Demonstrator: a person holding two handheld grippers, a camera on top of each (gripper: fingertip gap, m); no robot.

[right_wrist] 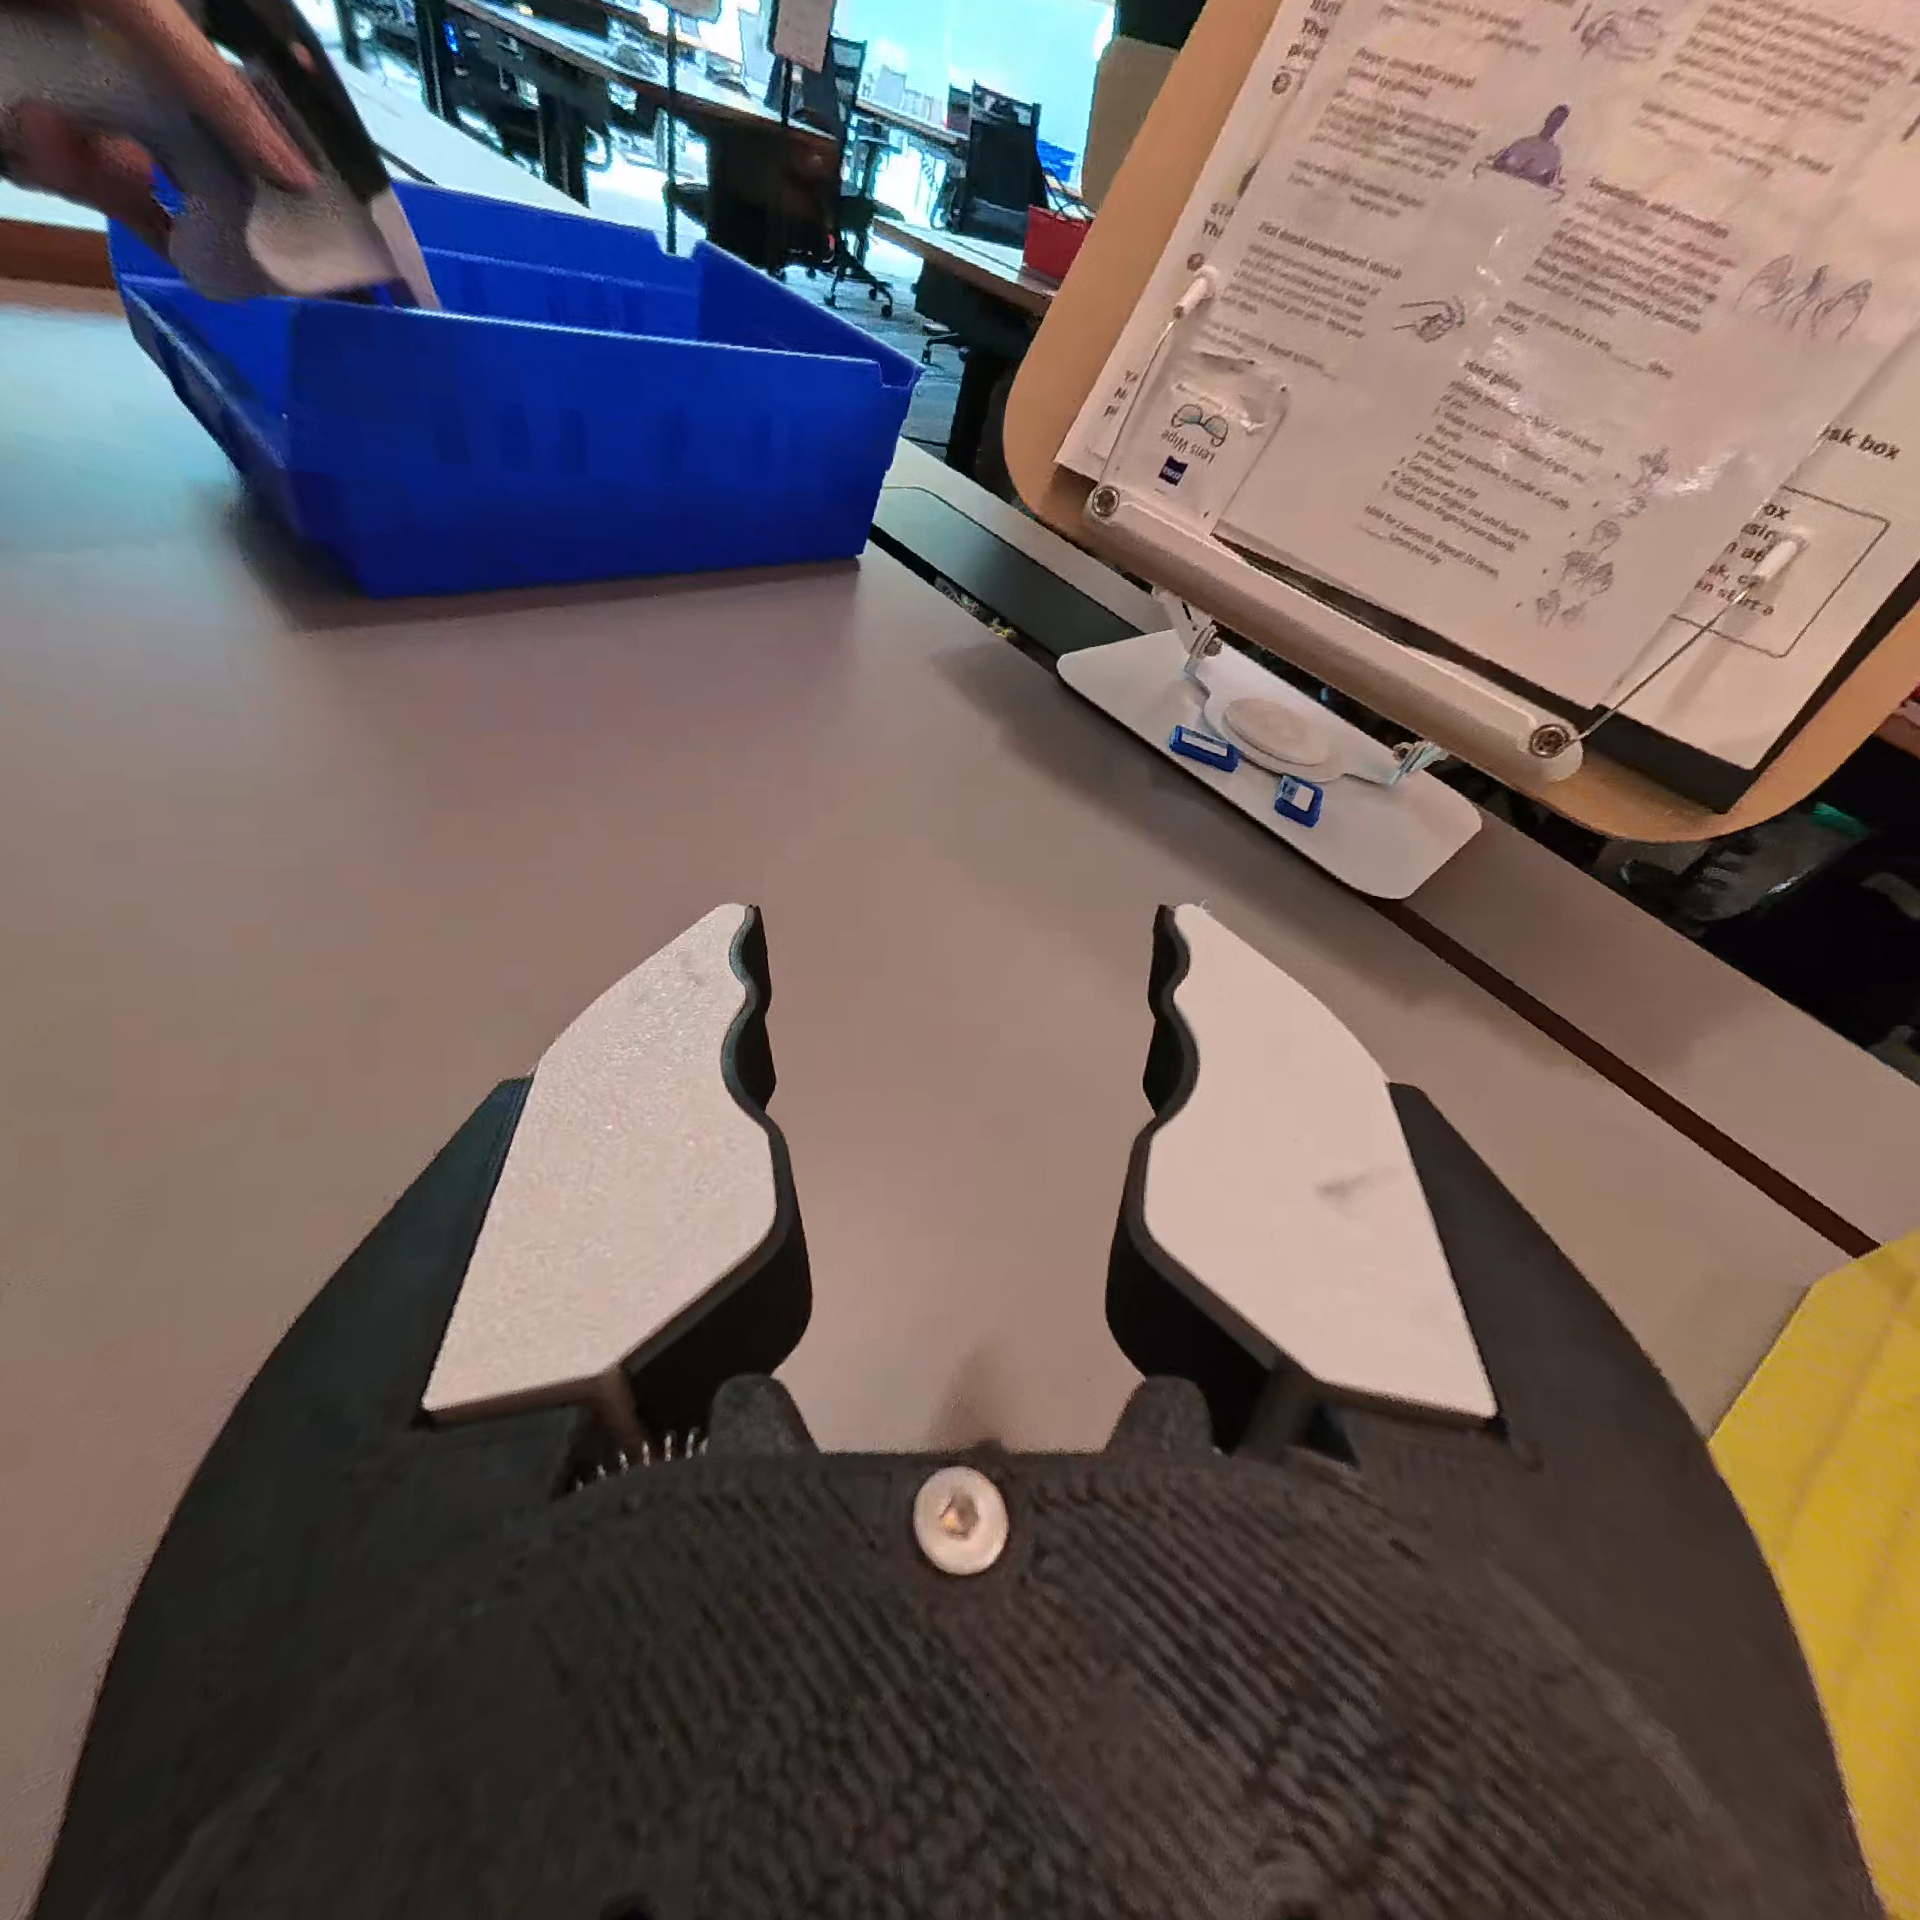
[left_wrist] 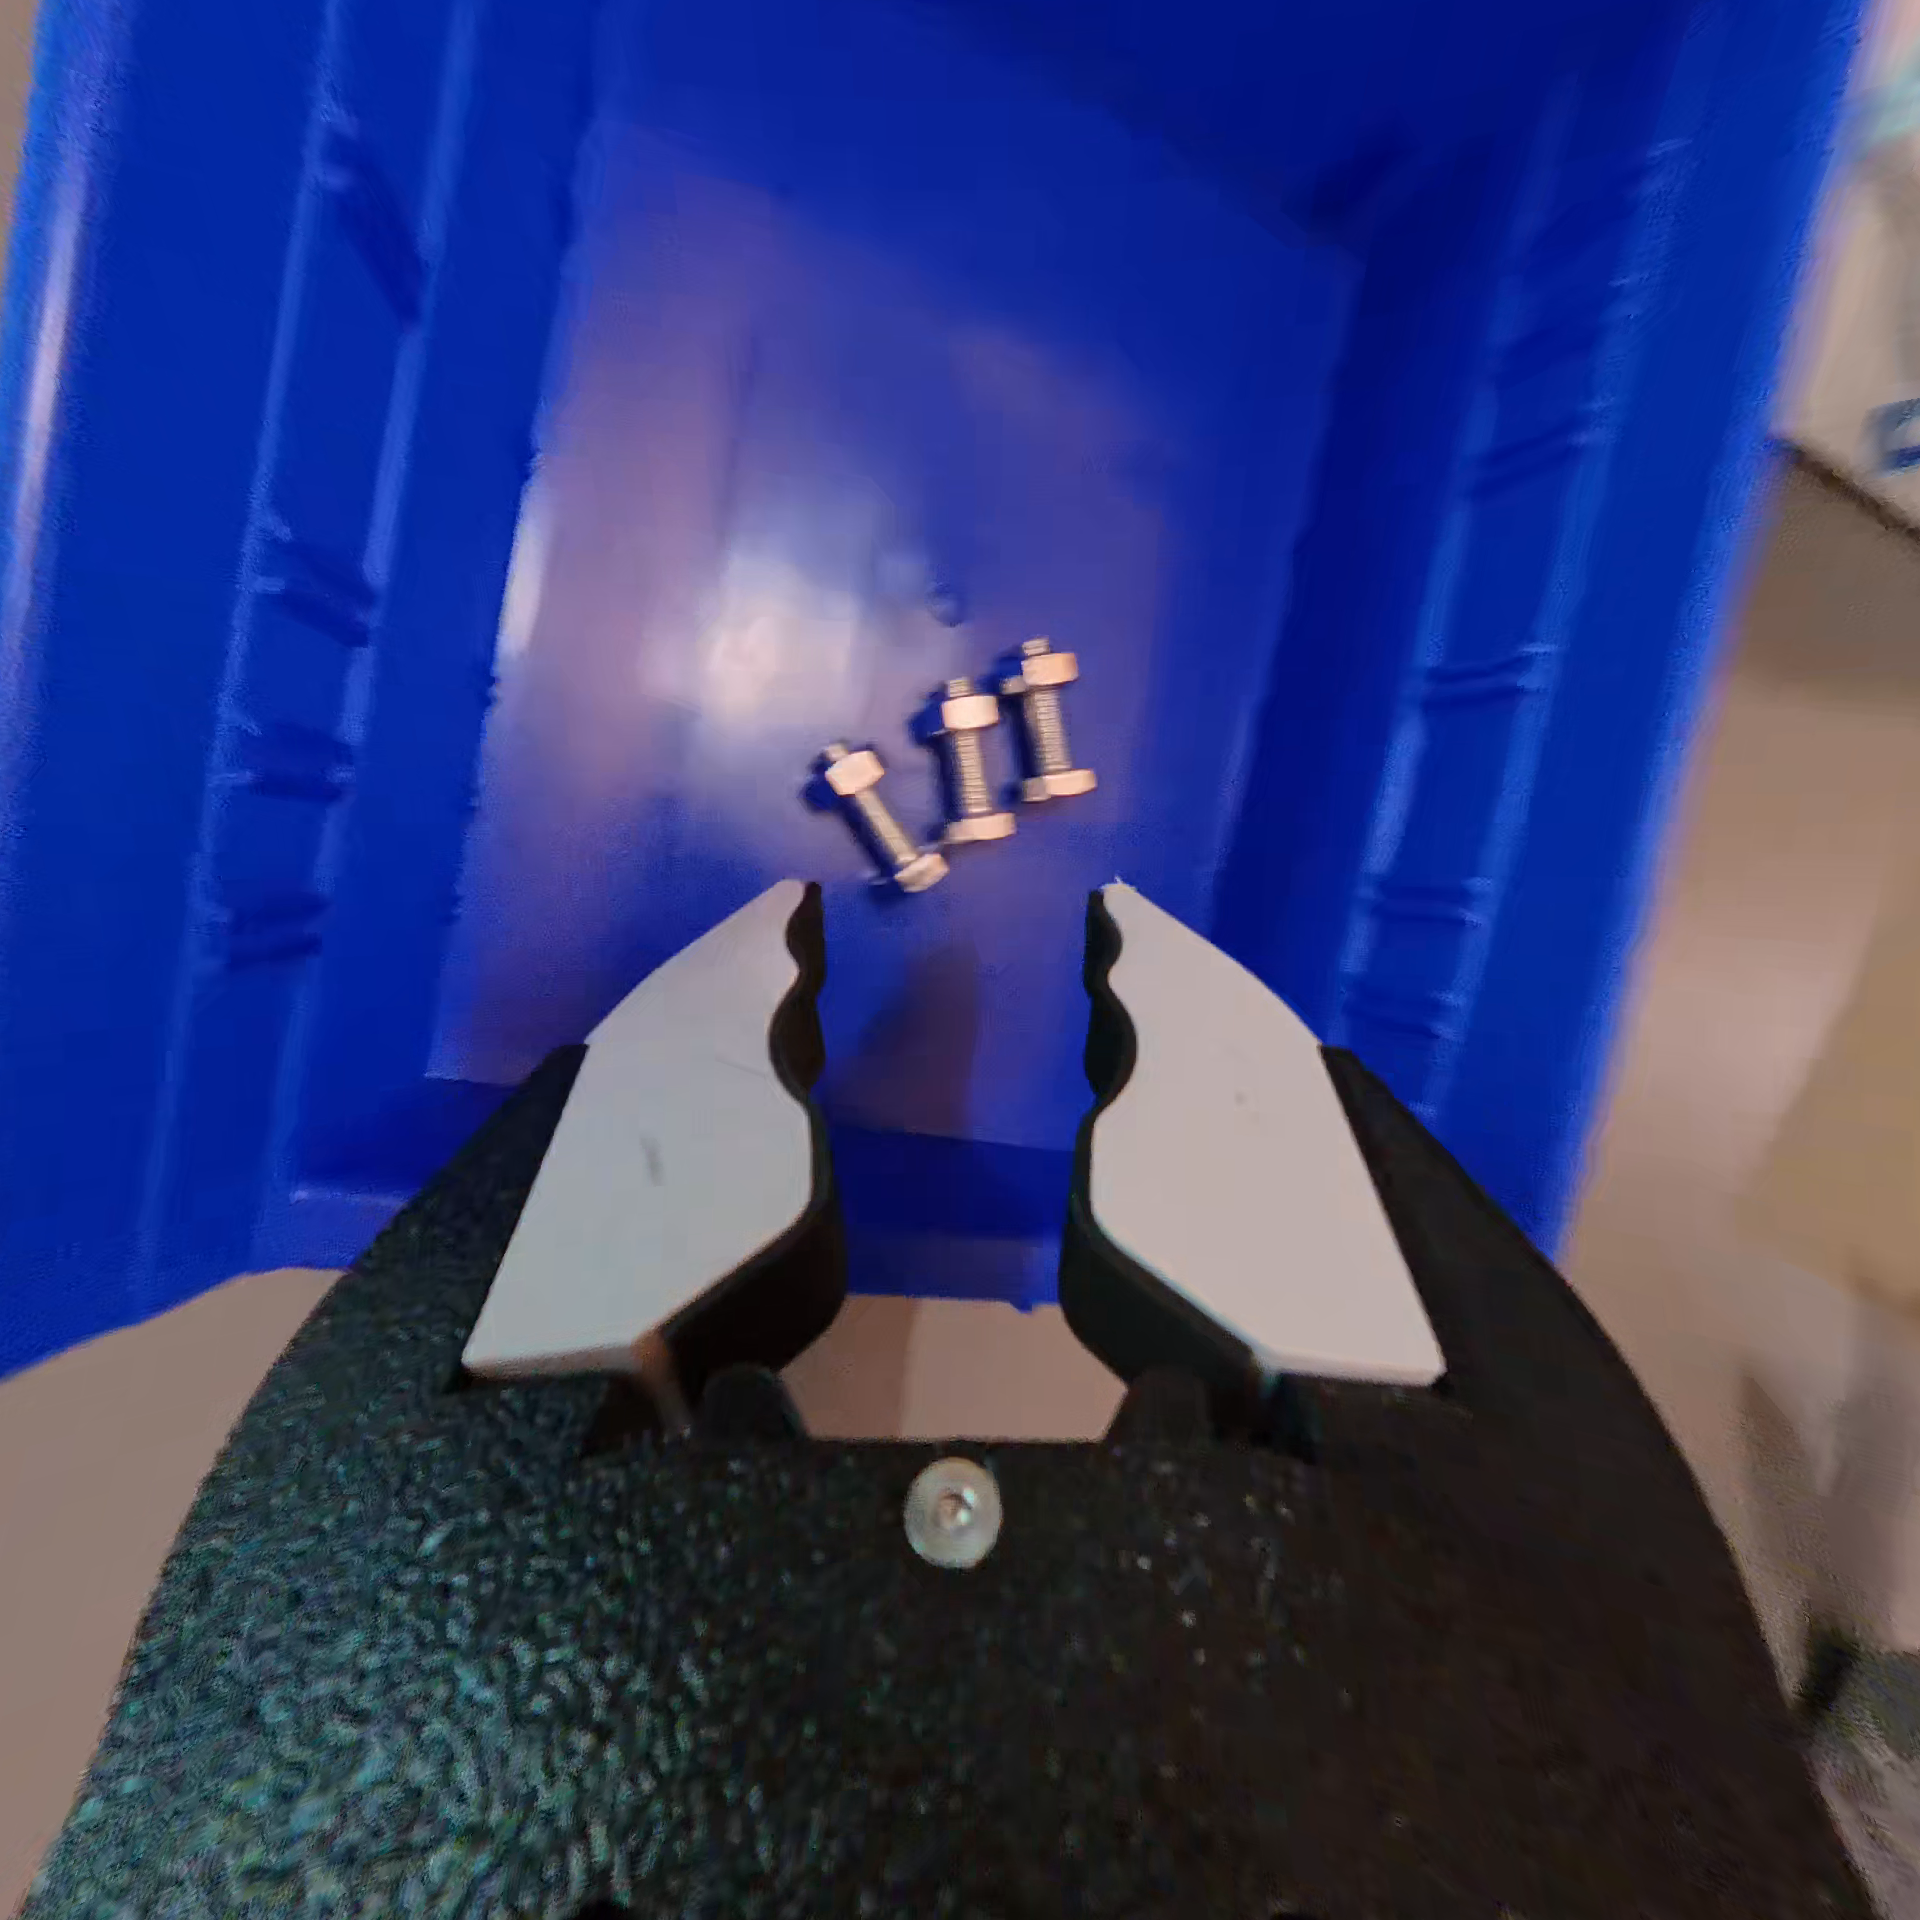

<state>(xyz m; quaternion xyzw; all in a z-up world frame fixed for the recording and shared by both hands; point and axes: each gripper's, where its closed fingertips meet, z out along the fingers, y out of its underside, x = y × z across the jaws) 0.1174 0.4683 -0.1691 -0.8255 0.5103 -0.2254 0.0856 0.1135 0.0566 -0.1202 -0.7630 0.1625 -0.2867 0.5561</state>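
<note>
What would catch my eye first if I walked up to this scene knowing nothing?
Probably the bright blue bin on the grey table, with three small metal bolts lying on its floor just beyond the left gripper, whose jaws stand open and empty. Next, the tilted board of printed sheets at the right.

Open left gripper [left_wrist: 954,894] over three bolts [left_wrist: 961,764] in blue bin [left_wrist: 312,623].

a big flat grey table [right_wrist: 520,831] carries everything. a blue bin [right_wrist: 582,436] sits on it at the far left. a white stand base [right_wrist: 1382,831] sits near the right edge. a yellow sheet [right_wrist: 1829,1507] lies at the right.
</note>
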